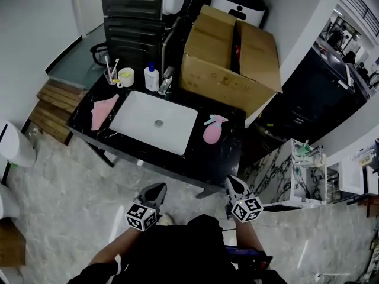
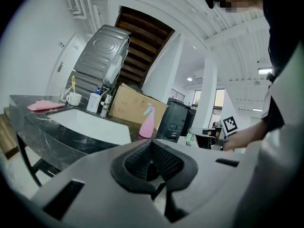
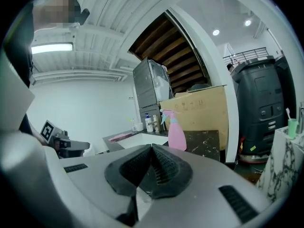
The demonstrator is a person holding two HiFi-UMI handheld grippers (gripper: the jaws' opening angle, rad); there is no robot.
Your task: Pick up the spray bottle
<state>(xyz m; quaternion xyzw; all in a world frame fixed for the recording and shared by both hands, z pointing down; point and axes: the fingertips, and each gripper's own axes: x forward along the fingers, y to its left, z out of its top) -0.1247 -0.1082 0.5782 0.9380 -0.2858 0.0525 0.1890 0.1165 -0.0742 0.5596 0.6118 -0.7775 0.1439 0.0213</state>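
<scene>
A pink spray bottle [image 1: 212, 129] with a pale blue trigger head stands upright on the black marble counter [image 1: 210, 158], right of the white sink [image 1: 154, 122]. It also shows in the left gripper view as the spray bottle [image 2: 147, 122] and in the right gripper view as the spray bottle [image 3: 175, 131]. Both grippers hang in front of the counter's near edge, well short of the bottle. The left gripper [image 1: 155, 191] has its jaws together with nothing between them. The right gripper [image 1: 235, 186] is likewise shut and empty.
A big cardboard box [image 1: 232, 58] stands at the counter's back right. A pink cloth [image 1: 102, 111], a cup [image 1: 125, 77] and a soap bottle [image 1: 152, 77] sit left and behind the sink. A marble-patterned side stand [image 1: 287, 170] is to the right.
</scene>
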